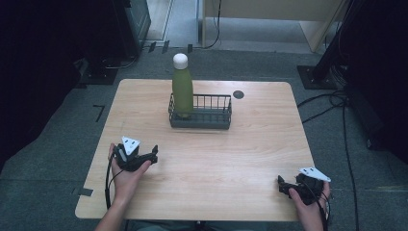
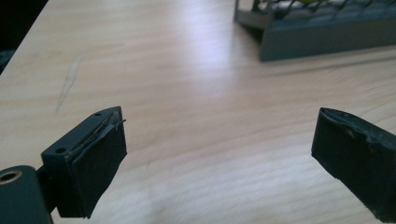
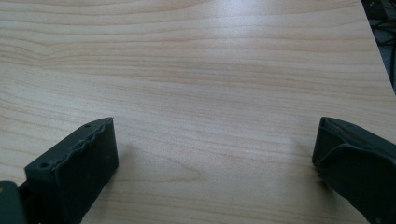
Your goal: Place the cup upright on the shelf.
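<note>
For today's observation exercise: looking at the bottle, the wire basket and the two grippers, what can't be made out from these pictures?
- Green bottle: its base, high view, hidden behind the wire basket wall.
- Basket: in the left gripper view, cut off by the top edge and blurred.
- Dark round mark on the table: high view, too small to identify.
- Left gripper and right gripper: high view, jaws too small and dark to read.

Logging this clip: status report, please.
Left gripper and right gripper open, empty. Green bottle upright in wire basket. Table between is bare.
</note>
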Demonstrator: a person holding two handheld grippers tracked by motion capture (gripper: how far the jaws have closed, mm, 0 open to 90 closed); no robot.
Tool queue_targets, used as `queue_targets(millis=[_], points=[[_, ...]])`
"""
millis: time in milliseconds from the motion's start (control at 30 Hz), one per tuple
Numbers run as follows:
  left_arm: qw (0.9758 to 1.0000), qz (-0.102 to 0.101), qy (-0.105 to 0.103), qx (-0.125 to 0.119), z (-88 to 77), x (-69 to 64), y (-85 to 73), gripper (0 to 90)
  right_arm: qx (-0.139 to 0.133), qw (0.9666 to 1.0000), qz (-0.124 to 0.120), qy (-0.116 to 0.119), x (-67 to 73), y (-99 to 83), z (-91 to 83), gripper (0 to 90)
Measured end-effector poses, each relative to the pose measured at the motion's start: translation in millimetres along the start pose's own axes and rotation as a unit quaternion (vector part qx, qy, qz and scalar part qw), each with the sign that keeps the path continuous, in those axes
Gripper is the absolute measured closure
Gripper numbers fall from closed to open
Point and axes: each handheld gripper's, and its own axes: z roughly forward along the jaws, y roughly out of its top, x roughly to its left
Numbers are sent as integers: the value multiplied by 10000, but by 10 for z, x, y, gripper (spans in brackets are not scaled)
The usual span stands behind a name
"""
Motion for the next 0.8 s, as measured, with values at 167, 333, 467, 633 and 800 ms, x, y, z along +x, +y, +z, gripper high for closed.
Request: queue_targets(millis=[167, 333, 467, 633, 800], points=[[9998, -76, 118, 155, -39, 113, -114, 39, 2, 10000, -2, -1, 0, 0, 0, 0], [9993, -72, 242, 271, -132, 211, -237, 39, 1, 10000, -2, -1, 0, 0, 0, 0], [9986, -128, 260, 440, -199, 284, -342, 39, 2, 10000, -3, -1, 0, 0, 0, 0], [9976, -144, 322, 601, -279, 357, -429, 39, 3, 10000, -1, -1, 0, 0, 0, 0], [9962, -138, 427, 741, -391, 437, -520, 39, 1, 10000, -2, -3, 0, 0, 0, 0]])
